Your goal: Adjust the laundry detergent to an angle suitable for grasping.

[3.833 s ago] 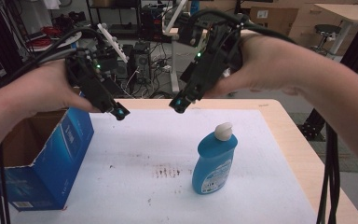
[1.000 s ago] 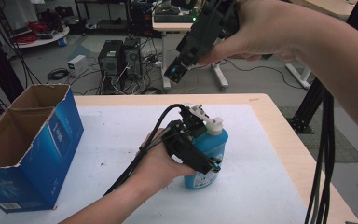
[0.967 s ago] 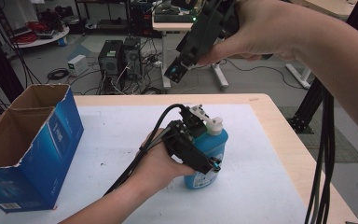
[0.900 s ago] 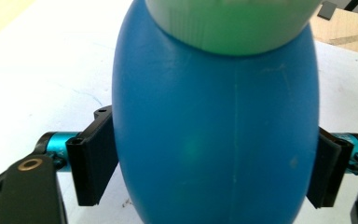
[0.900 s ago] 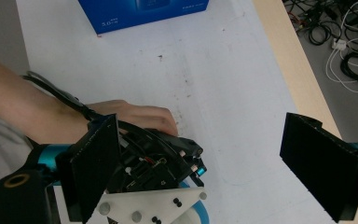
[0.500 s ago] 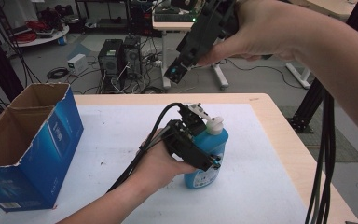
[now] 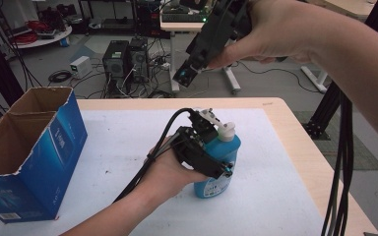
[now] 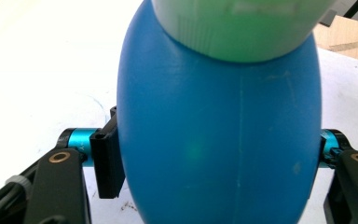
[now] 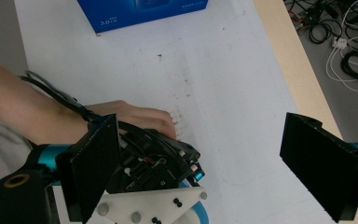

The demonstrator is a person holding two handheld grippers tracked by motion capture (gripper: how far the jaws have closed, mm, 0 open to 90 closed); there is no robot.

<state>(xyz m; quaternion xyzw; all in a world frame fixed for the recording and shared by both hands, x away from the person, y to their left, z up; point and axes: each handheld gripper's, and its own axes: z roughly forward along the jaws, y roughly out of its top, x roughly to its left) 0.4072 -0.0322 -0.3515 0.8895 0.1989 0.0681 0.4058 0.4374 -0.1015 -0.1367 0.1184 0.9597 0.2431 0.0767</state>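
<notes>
Blue dish-soap bottle (image 7: 218, 162) with white cap (image 7: 226, 131): standing upright mid-surface, toward the right edge. Left tool (image 8: 214, 172) is gripping the bottle's body, jaws pressing both sides. Right tool (image 9: 205, 161) is hovering above, jaws spread wide; blue cardboard box (image 7: 29, 147) is sitting open at the white surface's (image 7: 118, 137) left edge.

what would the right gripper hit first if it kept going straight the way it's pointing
Probably the left gripper and the hand holding it: the right gripper hangs open above the table, aimed down, and they sit between its jaws in its own view, over the blue bottle. Depth is unclear, so it might pass beside them onto the table.
</notes>
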